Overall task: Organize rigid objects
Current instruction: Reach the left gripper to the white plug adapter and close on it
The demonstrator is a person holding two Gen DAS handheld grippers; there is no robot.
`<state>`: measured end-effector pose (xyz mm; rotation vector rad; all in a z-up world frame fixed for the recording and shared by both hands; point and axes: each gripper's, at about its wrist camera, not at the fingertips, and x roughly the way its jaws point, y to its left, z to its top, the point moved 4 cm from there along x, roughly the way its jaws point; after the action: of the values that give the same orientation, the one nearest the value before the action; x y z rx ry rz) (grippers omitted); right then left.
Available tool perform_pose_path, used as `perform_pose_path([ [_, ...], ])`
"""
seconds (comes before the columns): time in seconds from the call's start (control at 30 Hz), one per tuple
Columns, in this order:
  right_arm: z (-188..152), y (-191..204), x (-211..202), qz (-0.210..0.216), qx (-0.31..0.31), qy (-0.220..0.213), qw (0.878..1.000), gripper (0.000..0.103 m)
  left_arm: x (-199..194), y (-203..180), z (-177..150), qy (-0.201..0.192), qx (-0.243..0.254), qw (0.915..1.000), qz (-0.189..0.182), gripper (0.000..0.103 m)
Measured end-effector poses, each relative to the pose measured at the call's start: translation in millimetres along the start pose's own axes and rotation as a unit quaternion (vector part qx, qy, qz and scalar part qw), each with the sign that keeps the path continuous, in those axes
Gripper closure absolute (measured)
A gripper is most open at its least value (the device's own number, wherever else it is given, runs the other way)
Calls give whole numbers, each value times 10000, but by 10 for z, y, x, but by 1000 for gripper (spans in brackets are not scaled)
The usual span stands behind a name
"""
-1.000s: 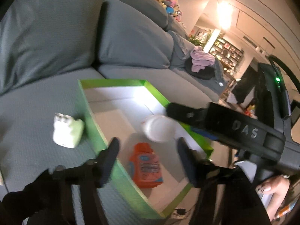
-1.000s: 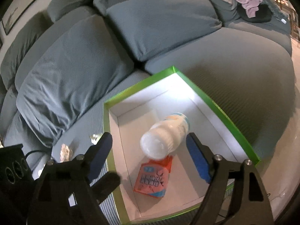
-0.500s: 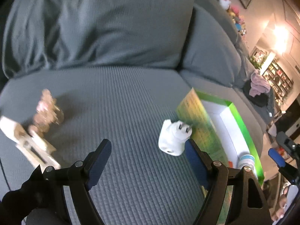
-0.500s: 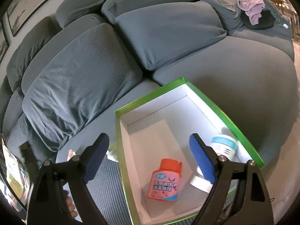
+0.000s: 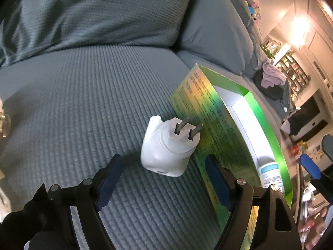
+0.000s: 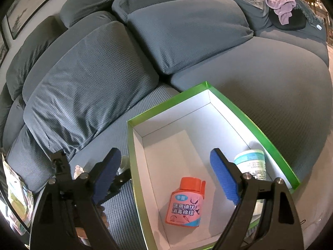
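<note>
my left claw [image 5: 161, 180] is hanging low over the sofa seat [image 5: 83, 104], pads spread apart w/ nothing pinched between them. i'm aiming it so the white plug adapter [image 5: 169, 145] is sitting right in the gap just ahead of the tips, bc that looks like the next rigid thing to sort. it's lying on its side on the ribbed fabric, the two metal prongs pointing up and away towards the green box [image 5: 210, 112], and it's touching or nearly touching the box's outer wall, can't tell which. guessing i'm coming at it from the open cushion side bc the box wall is blocking the other one. the rounded body might roll or skid on the fabric, so imo the pads should be closing across the fat part, not the prongs.

my right claw [image 6: 165, 171] is also wide apart and empty, hovering over the near end of the same box [image 6: 249, 125]. inside, an orange-capped pink bottle [image 6: 185, 206] is lying flat on the white floor, and a white tub w/ a teal label [image 6: 252, 163] is lying by the right wall, partly behind my right pad. so two things are already in there, the adapter isn't yet.

further back it's just the grey back cushions [image 6: 183, 33], and way off at the sofa's far end a purple cloth [image 6: 281, 4] is sitting on smth dark.
</note>
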<state>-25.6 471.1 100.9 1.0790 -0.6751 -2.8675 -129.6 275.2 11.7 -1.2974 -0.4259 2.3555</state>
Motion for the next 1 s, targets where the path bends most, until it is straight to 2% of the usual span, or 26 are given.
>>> perform_pose_path([
  [0.1,-3,27,48,1,-22,72,10000,16,8,-5,25,-100,123,9998,103,23],
  [0.13,-6,38,58,-9,-46,93,9999,16,11,-4,24,-122,135,9997,133,26],
  [0.17,-6,45,67,-10,-61,104,9999,16,23,13,32,-172,137,9996,182,44],
  [0.2,-5,56,74,-6,-71,115,9999,16,32,31,30,-195,118,9995,230,51],
  [0.3,-6,79,75,59,-69,118,9999,16,13,73,28,-338,-93,9991,246,51],
  [0.47,-3,179,87,322,-122,148,9993,16,-172,116,-40,-512,77,9954,801,51],
  [0.63,-107,426,180,716,-318,411,9961,16,-501,300,-88,-719,-171,9915,1068,51],
  [0.8,-329,906,380,1299,-676,956,9846,16,-846,661,-162,-872,-491,9824,1575,51],
  [1.0,-665,1444,660,1829,-968,1650,9643,16,-1088,1030,-260,-842,-868,9786,1665,51],
])
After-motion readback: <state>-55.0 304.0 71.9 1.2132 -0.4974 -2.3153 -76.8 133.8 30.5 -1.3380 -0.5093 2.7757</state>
